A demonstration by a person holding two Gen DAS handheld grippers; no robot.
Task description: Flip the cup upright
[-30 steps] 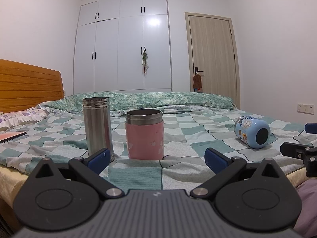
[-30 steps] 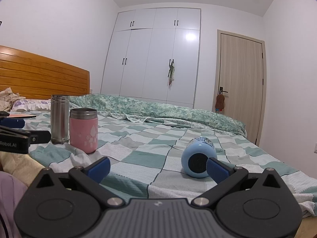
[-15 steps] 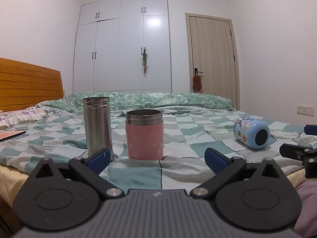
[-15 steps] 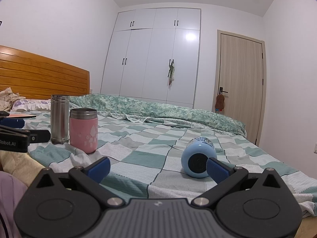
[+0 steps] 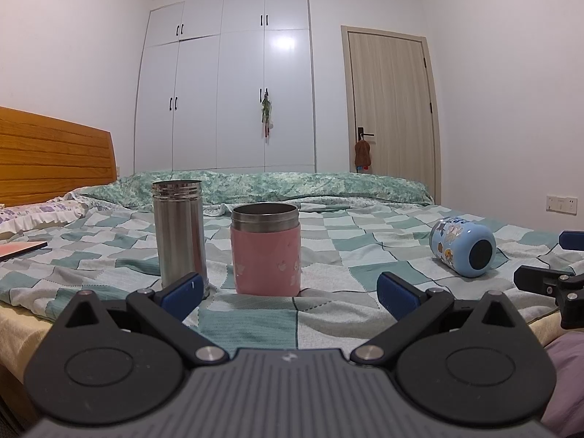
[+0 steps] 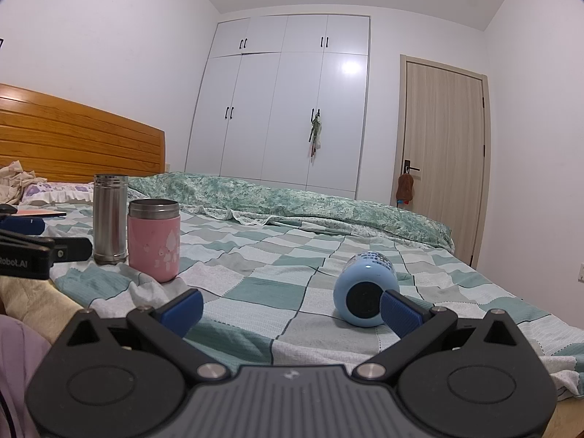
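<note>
A light blue cup with cartoon stickers [image 5: 463, 247] lies on its side on the checked bedspread, its dark round end facing me; it also shows in the right wrist view [image 6: 366, 298]. My right gripper [image 6: 290, 310] is open and empty, just short of the cup, its right fingertip [image 6: 398, 312] overlapping the cup's end. My left gripper [image 5: 288, 292] is open and empty, in front of an upright pink cup [image 5: 266, 253] and an upright steel flask [image 5: 179, 235]. The right gripper's fingers [image 5: 547, 277] show at the left wrist view's right edge.
The bed [image 6: 262, 284] has a wooden headboard [image 6: 73, 138], pillows and a folded green quilt [image 6: 292, 197] along the far side. A thin red book [image 5: 22, 248] lies at far left. White wardrobes and a door stand behind. The left gripper [image 6: 33, 252] shows at left.
Both grippers have barely moved; the left view has drifted slightly. The cups have not moved.
</note>
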